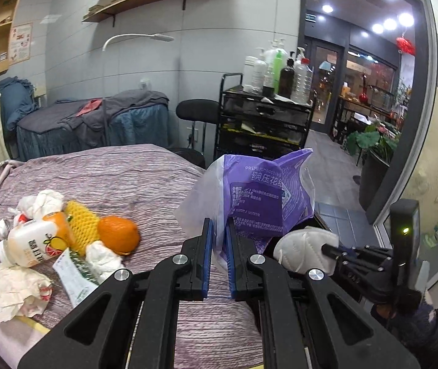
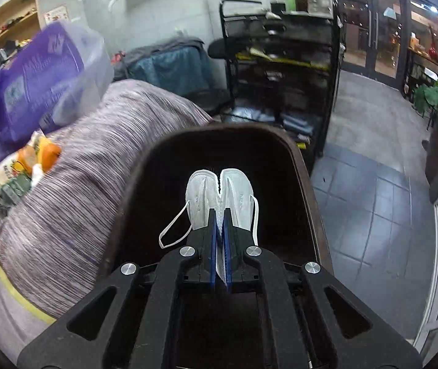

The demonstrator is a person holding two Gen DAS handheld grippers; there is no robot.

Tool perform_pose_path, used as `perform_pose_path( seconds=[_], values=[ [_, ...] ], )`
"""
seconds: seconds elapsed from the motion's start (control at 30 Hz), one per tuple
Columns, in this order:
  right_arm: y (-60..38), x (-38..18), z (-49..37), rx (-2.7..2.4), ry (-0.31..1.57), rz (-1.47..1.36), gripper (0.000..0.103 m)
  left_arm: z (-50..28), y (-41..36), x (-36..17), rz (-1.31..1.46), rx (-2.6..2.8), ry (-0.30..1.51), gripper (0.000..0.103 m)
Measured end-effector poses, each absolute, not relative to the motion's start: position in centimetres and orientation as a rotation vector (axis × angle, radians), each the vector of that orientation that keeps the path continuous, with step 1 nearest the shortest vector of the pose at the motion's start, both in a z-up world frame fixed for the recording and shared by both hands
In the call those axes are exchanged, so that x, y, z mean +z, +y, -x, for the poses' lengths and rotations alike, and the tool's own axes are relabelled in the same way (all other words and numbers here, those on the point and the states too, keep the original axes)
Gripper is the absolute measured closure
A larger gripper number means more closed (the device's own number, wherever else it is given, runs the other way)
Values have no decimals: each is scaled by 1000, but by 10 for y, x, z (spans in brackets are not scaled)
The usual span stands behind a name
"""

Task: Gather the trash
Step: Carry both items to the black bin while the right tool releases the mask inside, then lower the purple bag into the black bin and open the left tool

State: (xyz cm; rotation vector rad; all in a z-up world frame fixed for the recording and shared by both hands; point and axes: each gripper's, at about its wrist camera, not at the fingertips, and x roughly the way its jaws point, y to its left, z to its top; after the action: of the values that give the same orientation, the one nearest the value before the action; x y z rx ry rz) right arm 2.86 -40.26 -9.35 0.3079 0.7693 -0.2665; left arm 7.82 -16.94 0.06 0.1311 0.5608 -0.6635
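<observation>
- Right gripper (image 2: 221, 218): jaws pinching a folded white face mask with elastic ear loops (image 2: 219, 193), held directly above the open mouth of a dark brown plastic bin (image 2: 133, 190); mask not yet dropped.
- Left gripper (image 1: 218, 230): jaws pressed together on the thin edge of a crumpled purple-and-clear plastic wrapper bag (image 1: 256, 196), which stands up ahead of the fingertips, over the edge of the bed.
- Judgement: early to mid task; two pieces in hand, neither binned yet.
- Left on the striped purple bed cover (image 1: 126, 172): crumpled white tissues (image 1: 42, 203), white drink bottle with orange label (image 1: 31, 244), yellow foam fruit net (image 1: 80, 227), orange peel or fruit (image 1: 117, 235), crumpled paper wrapper (image 1: 9, 292), printed sachet (image 1: 74, 276).
- That pile lies well left of the left jaws, apart from both grippers.
- Bin sits just beside the bed, right side.
</observation>
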Motion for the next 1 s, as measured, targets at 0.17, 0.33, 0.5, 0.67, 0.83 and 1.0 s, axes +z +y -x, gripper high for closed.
perform_pose_path(
  seconds=[0.17,0.33,0.5,0.67,0.83,1.0],
  values=[
    [-405,-101,-23,-305,763,-349,44,-77,-191,-3,-169,-691,571,94],
    [-410,-86,-15,-381,706,-313,34,-80,-212,-9,-192,-709,605,94],
    [-427,-70,-2,-477,656,-314,30,-80,-233,-14,-230,-727,620,94],
    [-442,-62,13,-532,626,-339,29,-81,-252,-25,-271,-746,657,94],
    [-454,-57,26,-573,607,-363,28,-80,-269,-37,-314,-760,687,94],
    [-461,-54,33,-590,592,-374,26,-78,-281,-49,-367,-769,714,94]
  ],
)
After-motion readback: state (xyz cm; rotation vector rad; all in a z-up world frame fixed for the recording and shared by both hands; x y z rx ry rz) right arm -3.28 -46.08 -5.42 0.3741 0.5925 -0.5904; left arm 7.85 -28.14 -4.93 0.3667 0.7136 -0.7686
